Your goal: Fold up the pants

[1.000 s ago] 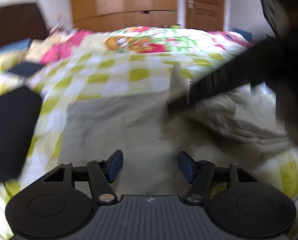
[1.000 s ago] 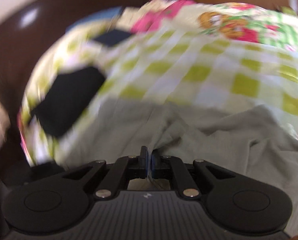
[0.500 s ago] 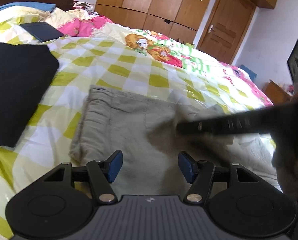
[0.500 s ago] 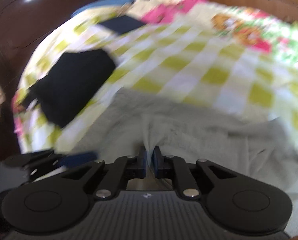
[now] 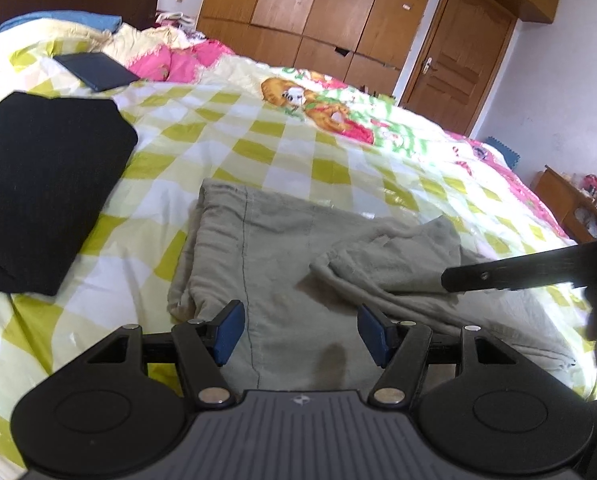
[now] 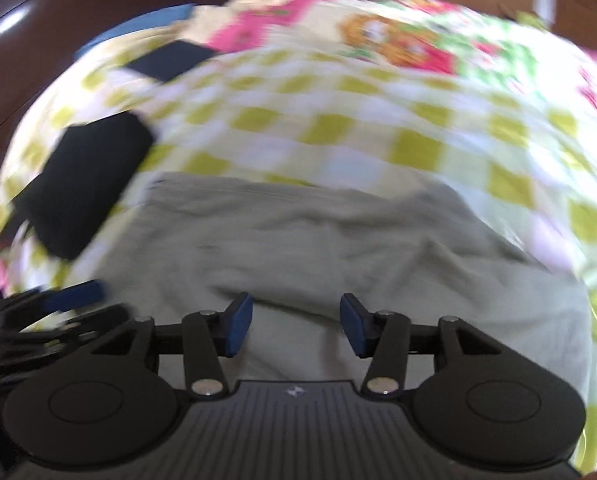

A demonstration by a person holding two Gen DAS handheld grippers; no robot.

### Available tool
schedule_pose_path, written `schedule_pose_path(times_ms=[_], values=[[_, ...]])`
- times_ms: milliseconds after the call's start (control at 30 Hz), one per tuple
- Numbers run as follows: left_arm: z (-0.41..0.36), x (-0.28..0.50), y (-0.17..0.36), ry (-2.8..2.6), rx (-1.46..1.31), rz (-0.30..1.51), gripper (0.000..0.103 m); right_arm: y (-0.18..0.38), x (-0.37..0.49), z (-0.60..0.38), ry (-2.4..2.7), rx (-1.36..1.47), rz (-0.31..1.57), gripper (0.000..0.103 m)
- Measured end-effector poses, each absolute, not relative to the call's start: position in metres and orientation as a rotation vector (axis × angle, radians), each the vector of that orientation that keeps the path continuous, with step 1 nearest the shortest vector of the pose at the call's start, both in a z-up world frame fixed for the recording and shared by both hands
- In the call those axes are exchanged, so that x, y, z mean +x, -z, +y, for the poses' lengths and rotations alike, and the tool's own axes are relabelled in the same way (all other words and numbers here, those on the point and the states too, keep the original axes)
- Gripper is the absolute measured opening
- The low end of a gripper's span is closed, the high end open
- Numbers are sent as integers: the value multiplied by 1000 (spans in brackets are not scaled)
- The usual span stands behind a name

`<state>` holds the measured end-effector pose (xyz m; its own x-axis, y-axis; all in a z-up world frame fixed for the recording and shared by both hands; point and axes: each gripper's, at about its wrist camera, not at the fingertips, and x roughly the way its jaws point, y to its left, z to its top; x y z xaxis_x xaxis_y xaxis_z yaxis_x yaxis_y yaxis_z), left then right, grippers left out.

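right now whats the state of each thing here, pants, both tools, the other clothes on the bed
grey pants: flat on the bed, partly folded, one end doubled back on top
left tool: open, empty, over the pants
right tool: open, empty, over the pants
black garment: folded, lying left of the pants
dark blue item: folded flat near the pillows
door: closed

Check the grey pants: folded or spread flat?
Partly folded. The pants have one end doubled back over the rest, rumpled, on the bed.
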<state>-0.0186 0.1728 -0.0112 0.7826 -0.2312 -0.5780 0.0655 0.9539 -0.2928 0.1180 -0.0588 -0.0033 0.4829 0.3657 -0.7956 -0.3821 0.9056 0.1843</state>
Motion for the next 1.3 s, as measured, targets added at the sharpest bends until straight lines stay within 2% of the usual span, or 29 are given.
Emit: schedule_pose_path(times_ms=[200, 500, 700, 733, 800, 833, 867, 1100, 1200, 1233, 1267, 1300], values=[[166, -7, 4, 221, -291, 624, 77, 11, 140, -64, -455, 86, 1025, 50], [154, 34, 20, 228, -389, 758, 77, 8, 165, -63, -485, 55, 987, 50], [135, 41, 20, 238, -331, 766, 73, 17, 182, -52, -580, 23, 1060, 53], [133, 42, 19, 242, -324, 764, 68, 18, 184, -50, -590, 17, 1062, 53], [129, 43, 18, 243, -304, 763, 49, 19, 188, -48, -609, 6, 1062, 31], [127, 43, 18, 243, -286, 766, 32, 19, 189, -46, -618, 5, 1064, 11], [125, 43, 19, 239, -275, 769, 25, 16, 191, -44, -631, 3, 1060, 7], [134, 35, 16, 232, -343, 737, 21, -10, 210, -3, -720, -123, 894, 7], [138, 28, 13, 234, -375, 716, 21, 0, 226, 18, -707, -164, 870, 13], [138, 26, 13, 234, -372, 715, 21, 4, 231, 23, -682, -184, 891, 24], [139, 24, 13, 232, -365, 715, 21, 6, 232, 23, -660, -186, 904, 29], [139, 21, 14, 232, -362, 716, 21, 4, 230, 19, -651, -168, 896, 28]])
